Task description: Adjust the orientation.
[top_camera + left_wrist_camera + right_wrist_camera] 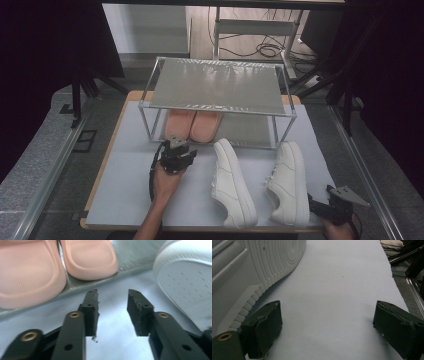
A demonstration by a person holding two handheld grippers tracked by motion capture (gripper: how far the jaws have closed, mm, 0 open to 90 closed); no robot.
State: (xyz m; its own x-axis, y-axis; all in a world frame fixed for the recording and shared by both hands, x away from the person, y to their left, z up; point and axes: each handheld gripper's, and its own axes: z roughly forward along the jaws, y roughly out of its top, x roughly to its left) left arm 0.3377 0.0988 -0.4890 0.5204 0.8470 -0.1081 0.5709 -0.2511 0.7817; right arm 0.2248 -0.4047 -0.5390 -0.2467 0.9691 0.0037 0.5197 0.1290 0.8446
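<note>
Two pink slippers (192,125) stand side by side on the lower shelf of a metal rack (215,85). In the left gripper view the slippers (87,260) lie just beyond the jaws. My left gripper (176,140) (112,312) hovers in front of them, open, with bare table between its pads. A white sneaker (232,182) (185,282) stands upright right of it. A second white sneaker (289,182) lies on its side, its ribbed sole (262,265) facing my right gripper (312,202) (327,332). That gripper rests by the heel, wide open and holding nothing.
The white table sheet (125,190) ends at a wooden front edge (200,226) near the sneakers' heels. The rack's upper shelf is bare. Metal rails (45,175) run along both sides, and cables and a stand sit behind the rack.
</note>
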